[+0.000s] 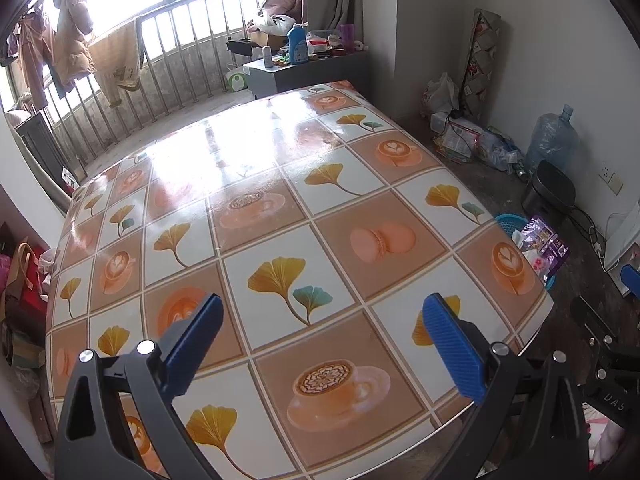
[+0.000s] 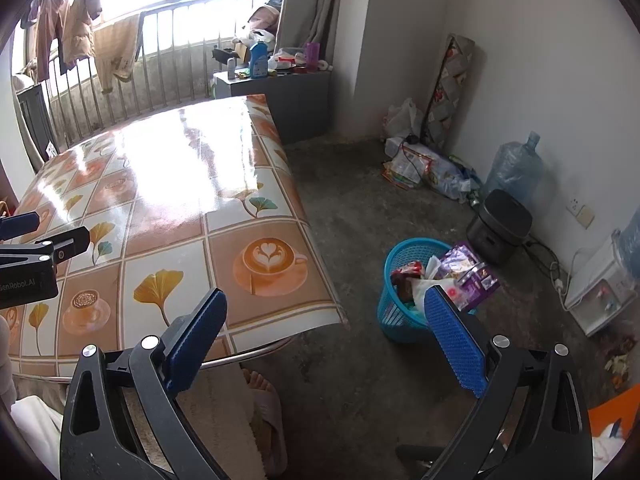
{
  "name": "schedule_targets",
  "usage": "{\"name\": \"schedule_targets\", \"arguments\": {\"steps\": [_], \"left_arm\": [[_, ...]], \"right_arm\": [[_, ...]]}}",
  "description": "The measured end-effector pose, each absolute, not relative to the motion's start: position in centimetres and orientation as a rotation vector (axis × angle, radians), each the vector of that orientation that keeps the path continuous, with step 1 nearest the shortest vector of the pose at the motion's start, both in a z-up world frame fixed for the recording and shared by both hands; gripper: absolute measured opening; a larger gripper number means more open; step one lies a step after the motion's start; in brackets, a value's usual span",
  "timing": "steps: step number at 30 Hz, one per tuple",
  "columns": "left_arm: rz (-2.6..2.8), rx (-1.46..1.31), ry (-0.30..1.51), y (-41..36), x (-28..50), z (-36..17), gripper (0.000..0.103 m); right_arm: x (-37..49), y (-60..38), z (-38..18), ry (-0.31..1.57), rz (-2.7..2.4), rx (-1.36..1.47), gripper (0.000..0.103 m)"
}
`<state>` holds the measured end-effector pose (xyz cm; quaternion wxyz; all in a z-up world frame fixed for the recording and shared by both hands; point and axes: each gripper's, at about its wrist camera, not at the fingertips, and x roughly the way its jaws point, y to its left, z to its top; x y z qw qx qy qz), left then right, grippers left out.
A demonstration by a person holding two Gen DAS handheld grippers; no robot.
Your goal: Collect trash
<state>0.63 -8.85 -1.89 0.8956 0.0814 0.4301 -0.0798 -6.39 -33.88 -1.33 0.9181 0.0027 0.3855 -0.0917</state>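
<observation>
The trash (image 2: 460,276) sits in the blue basket (image 2: 404,320) on the floor, beside the table (image 1: 280,216). My left gripper (image 1: 322,334) and right gripper (image 2: 326,330) are released, holding nothing. I judge collecting almost finished; I should look slowly for leftovers.
</observation>
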Motion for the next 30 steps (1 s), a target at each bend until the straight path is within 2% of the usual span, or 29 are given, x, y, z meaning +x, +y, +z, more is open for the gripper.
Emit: {"name": "schedule_targets", "arguments": {"steps": [30], "left_arm": [[-0.162, 0.162, 0.901, -8.51, 0.61, -2.33, 0.098]], "right_arm": [[-6.34, -33.8, -1.25, 0.793, -0.189, 0.005, 0.095]]}}
